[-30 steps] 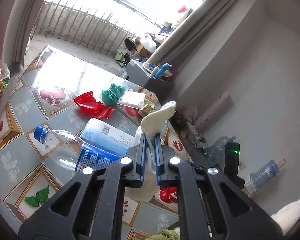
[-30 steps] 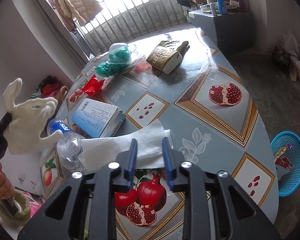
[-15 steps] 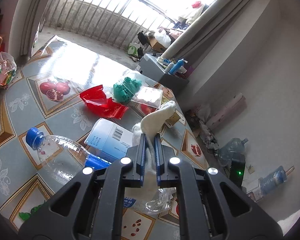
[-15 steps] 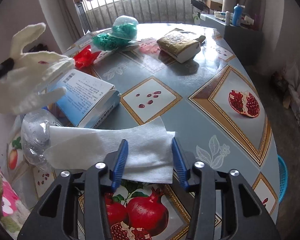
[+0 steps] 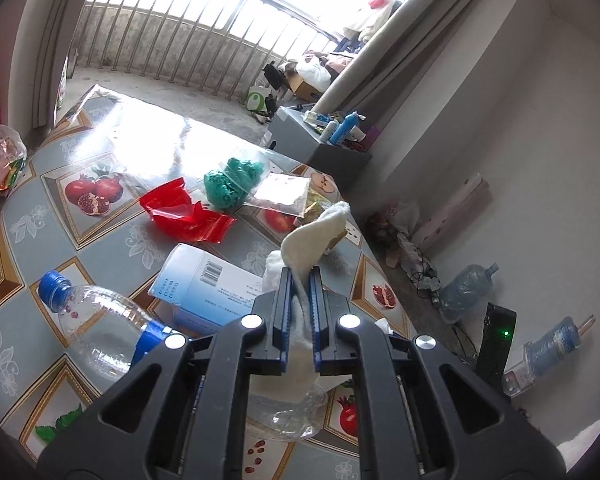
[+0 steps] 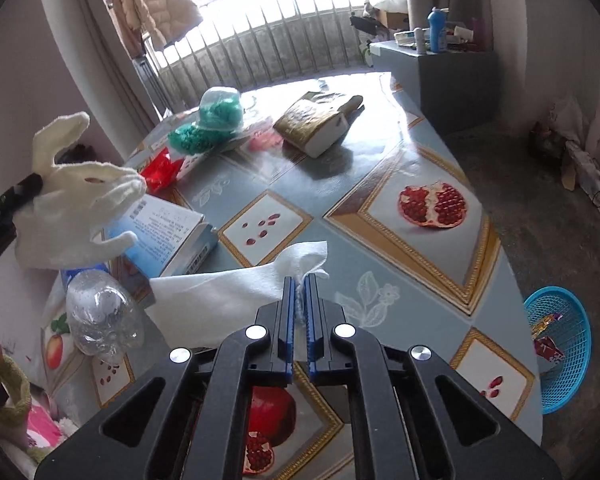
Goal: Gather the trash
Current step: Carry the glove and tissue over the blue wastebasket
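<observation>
Beside the table [image 6: 496,264], a blue basket [image 6: 568,364] holds wrappers (right gripper [image 6: 299,300] clenched on tissue [image 6: 228,300], left gripper [image 5: 300,300] gripping a glove [image 5: 312,236]).

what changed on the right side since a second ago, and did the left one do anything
The right gripper went from open around the white tissue to shut on its edge, bunching it up off the table. The left gripper stayed shut on the white glove. The bottle and blue box have not moved.

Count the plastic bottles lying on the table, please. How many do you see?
1: a clear plastic bottle with a blue cap lies on the table beside the blue-white box. More may be hidden behind the gripper bodies.
</observation>
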{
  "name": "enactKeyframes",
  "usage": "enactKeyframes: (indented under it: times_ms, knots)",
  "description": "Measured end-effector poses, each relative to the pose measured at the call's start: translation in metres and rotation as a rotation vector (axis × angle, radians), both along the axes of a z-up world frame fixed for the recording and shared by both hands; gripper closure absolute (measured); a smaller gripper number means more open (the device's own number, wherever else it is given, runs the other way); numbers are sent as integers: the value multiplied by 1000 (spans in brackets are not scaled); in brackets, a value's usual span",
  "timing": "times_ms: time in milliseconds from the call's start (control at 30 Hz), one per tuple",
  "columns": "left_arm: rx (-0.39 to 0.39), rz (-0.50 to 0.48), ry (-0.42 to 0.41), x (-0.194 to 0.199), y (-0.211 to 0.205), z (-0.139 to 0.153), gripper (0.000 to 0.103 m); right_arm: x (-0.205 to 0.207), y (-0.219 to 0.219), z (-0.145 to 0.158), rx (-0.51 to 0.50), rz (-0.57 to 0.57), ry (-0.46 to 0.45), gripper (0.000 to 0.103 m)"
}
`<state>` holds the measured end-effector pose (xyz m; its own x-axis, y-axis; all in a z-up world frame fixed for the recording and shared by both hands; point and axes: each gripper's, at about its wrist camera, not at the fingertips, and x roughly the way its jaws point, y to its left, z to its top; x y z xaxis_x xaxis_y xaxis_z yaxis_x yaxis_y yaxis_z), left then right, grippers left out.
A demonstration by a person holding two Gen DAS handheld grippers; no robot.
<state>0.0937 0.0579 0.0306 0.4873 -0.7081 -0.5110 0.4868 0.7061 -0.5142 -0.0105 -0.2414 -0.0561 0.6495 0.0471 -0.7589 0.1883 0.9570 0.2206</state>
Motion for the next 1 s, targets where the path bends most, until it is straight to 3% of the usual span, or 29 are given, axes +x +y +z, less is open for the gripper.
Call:
enactKeyframes:
  times_ms: [300, 533, 767, 1000]
  knots:
    - [-10, -169, -34, -10, -72, 30, 96, -64, -76, 48, -26, -232, -146, 98]
    - [21, -399, -62, -28, -180, 47, 96, -138, -156, 66, -97, -534, -187, 98]
    - [90, -594, -12, -56, -313, 33, 96, -189, -214, 33, -85, -780, -105, 98]
    - [268, -765, 105, -90, -438, -29, 96, -191, -256, -26, -90, -900, 68, 98]
